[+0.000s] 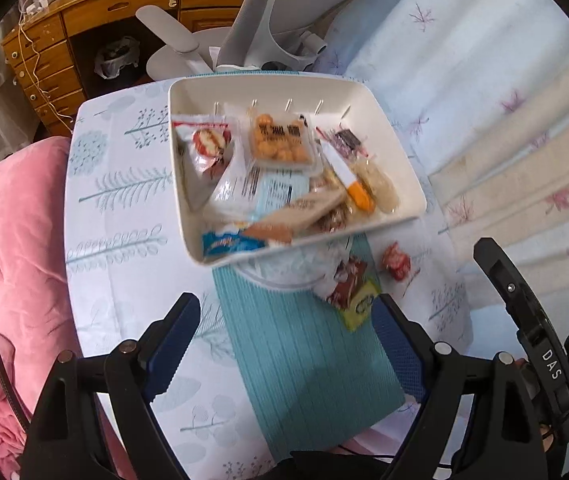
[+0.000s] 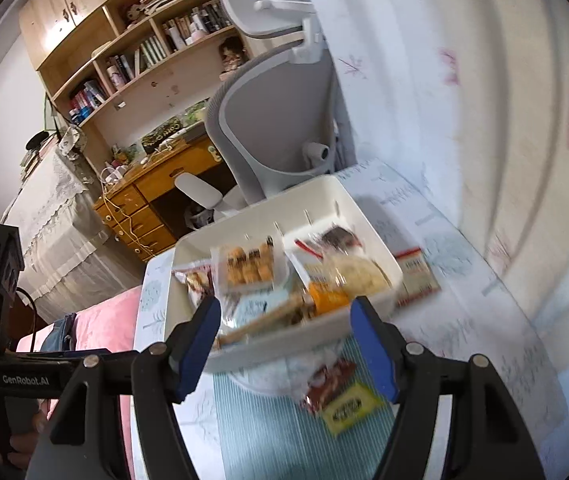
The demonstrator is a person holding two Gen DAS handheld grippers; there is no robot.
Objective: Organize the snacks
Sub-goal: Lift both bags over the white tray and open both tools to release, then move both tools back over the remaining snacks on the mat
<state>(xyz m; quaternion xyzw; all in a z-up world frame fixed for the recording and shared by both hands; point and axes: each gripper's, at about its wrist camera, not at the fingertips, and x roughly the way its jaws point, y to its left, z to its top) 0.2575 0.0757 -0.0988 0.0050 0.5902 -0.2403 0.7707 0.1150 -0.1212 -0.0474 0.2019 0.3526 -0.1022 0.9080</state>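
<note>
Nearest you, the left claw stands wide open over the teal mat and holds nothing. Your right claw is open about halfway, also empty, with the near rim of the tray showing between its fingers, apart from both pads.

The white tray sits on the counter, its near edge over the mat, heaped with snacks: an orange-filled pack, a red and white bag, a blue wrapper leaning on the near wall. Loose on the mat just this side of the tray lie a brown packet on a yellow packet. A red sweet rests on the cloth just to their right.

A grey chair stands behind the counter, a pink cushion to its left.

Only the right view shows a red-striped packet on the counter beyond the tray's right wall, and the bookshelf. The red sweet shows only in the left view.
</note>
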